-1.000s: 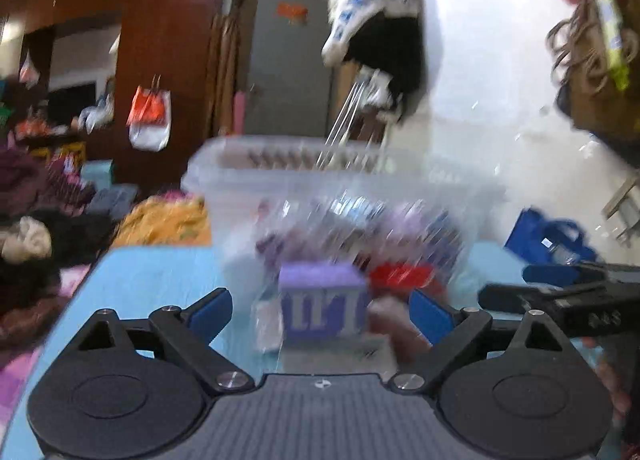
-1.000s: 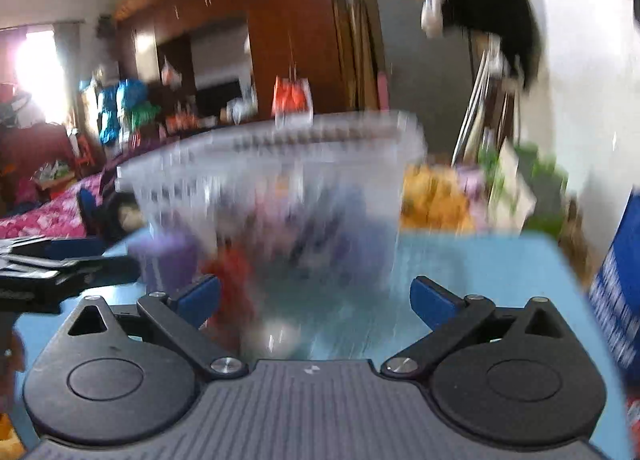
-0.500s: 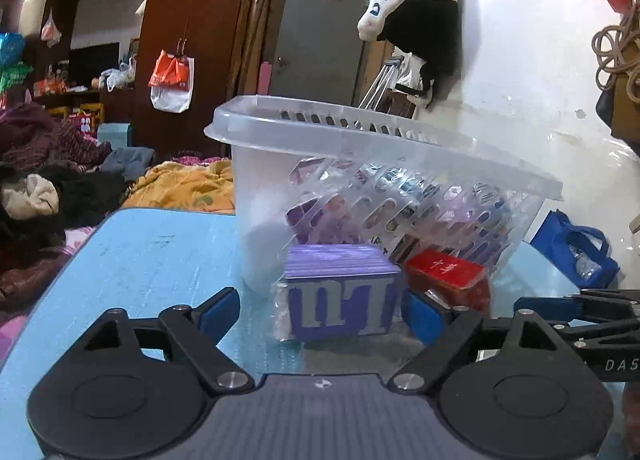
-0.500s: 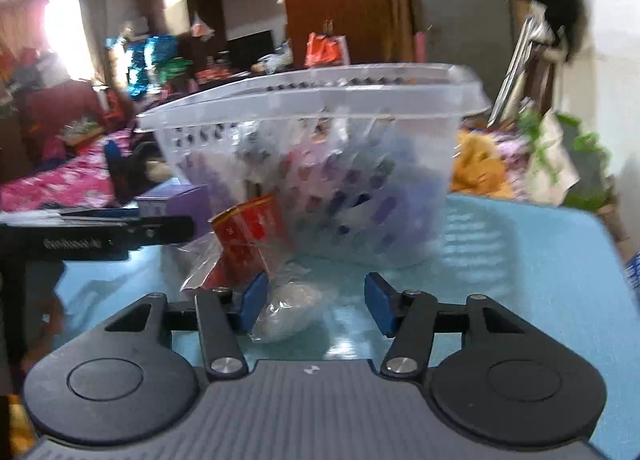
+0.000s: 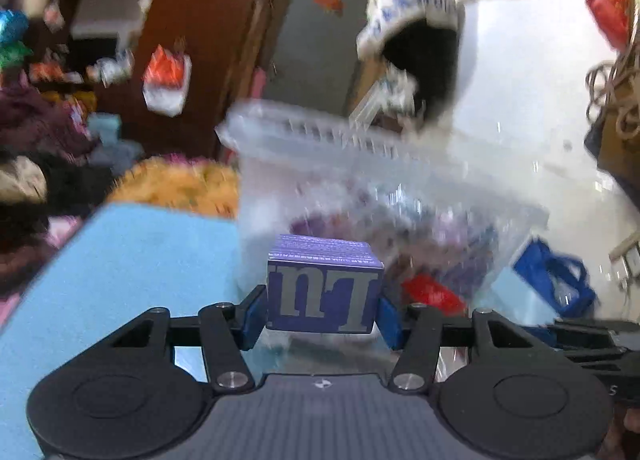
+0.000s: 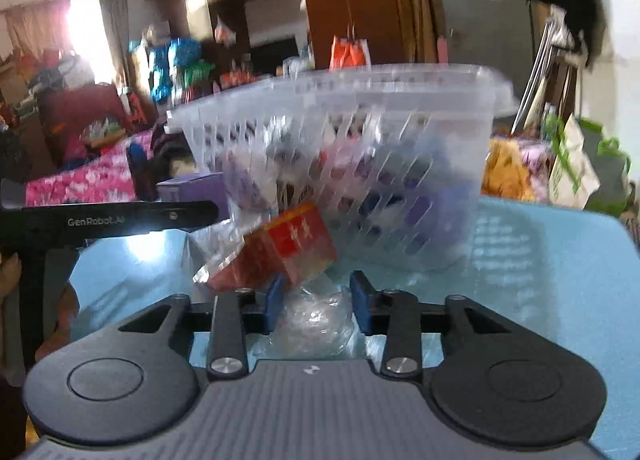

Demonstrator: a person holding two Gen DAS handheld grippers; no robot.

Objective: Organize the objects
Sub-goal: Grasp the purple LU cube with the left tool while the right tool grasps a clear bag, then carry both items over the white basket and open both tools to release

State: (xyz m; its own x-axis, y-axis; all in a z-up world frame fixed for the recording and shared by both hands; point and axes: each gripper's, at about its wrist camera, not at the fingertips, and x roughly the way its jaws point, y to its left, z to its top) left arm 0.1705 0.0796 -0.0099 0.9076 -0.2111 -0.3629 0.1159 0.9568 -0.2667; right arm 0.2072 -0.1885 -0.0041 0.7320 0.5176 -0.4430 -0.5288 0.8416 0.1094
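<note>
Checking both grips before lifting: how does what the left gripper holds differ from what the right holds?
The left gripper is closing on a purple cardboard box, rigid and square; the right gripper pinches a crumpled clear plastic bag, soft and shapeless. The box is opaque and printed, the bag see-through. Both sit before the clear plastic basket.

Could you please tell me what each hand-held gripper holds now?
Left hand-held gripper: closing on purple cardboard box.
Right hand-held gripper: shut on crumpled clear plastic bag.
</note>
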